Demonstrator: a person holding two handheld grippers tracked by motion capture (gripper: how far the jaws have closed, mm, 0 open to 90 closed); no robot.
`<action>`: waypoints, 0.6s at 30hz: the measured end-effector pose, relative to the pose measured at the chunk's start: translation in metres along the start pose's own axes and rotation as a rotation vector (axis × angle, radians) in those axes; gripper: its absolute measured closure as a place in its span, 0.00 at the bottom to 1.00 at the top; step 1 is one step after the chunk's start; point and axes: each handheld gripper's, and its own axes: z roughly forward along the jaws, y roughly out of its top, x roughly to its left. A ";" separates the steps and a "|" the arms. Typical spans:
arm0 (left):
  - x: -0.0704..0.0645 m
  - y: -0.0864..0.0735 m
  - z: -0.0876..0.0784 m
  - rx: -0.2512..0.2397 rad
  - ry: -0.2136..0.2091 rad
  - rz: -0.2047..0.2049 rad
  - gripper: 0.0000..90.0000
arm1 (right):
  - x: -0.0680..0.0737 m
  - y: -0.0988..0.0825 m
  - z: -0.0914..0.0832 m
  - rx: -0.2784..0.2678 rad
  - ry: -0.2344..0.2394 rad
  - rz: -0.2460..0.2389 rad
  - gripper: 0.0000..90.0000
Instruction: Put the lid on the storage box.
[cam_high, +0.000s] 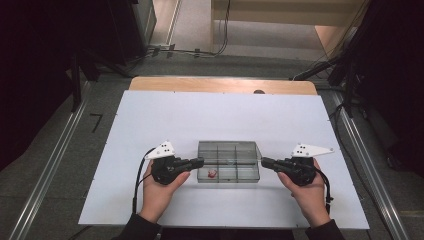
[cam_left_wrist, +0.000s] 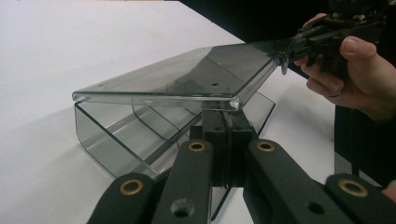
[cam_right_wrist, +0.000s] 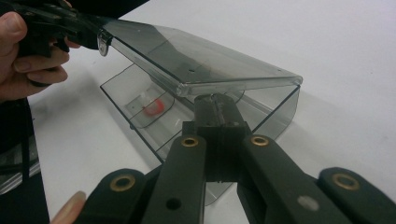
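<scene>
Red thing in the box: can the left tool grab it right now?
Probably not yet. The left tool is shut on one end of the lid, holding it tilted above the box, and the red thing lies underneath. It would have to let go first.

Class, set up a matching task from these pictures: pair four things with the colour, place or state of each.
Things:
1 lid
2 small red thing
3 sheet on the table
4 left gripper

Descriptions:
A white
B raised and tilted
C shut on the lid's edge
D inside the box, in a compartment

Pairs: 1-B, 2-D, 3-A, 4-C
</scene>
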 end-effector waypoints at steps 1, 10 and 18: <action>0.000 0.000 0.000 0.002 -0.001 0.000 1.00 | 0.000 -0.001 0.000 0.003 0.003 -0.003 0.98; -0.001 -0.007 0.000 0.022 -0.005 -0.005 1.00 | 0.001 -0.006 0.000 0.015 0.002 -0.007 0.98; -0.001 -0.012 0.000 0.040 -0.007 -0.009 1.00 | 0.000 -0.011 0.001 0.030 0.010 -0.011 0.98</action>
